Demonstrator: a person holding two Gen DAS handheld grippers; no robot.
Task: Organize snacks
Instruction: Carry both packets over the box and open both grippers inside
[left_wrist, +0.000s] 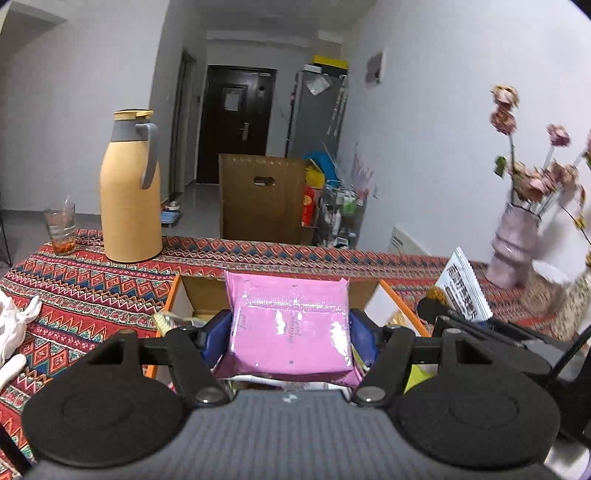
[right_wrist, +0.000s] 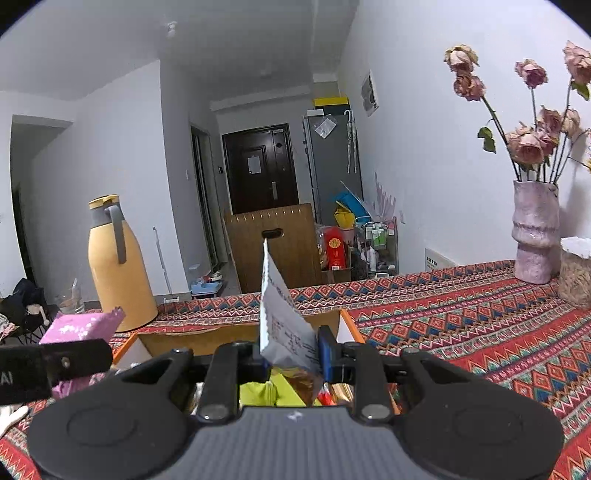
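My left gripper (left_wrist: 290, 328) is shut on a pink snack packet (left_wrist: 291, 325), held flat above an open cardboard box (left_wrist: 173, 295) with orange edges. The same pink snack packet (right_wrist: 79, 326) shows at the left of the right wrist view. My right gripper (right_wrist: 291, 356) is shut on the lower part of a white printed snack pouch (right_wrist: 277, 314), which stands upright above the cardboard box (right_wrist: 236, 334). That white printed snack pouch (left_wrist: 463, 286) also appears at the right of the left wrist view. Several snack wrappers (right_wrist: 273, 391) lie inside the box, mostly hidden by the grippers.
A yellow thermos jug (left_wrist: 129, 192) and a glass (left_wrist: 61, 229) stand at the table's far left. A pink vase of dried roses (right_wrist: 535, 232) and a jar (right_wrist: 576, 273) stand at the far right. The patterned tablecloth (right_wrist: 480, 325) covers the table. A white glove (left_wrist: 14, 321) lies left.
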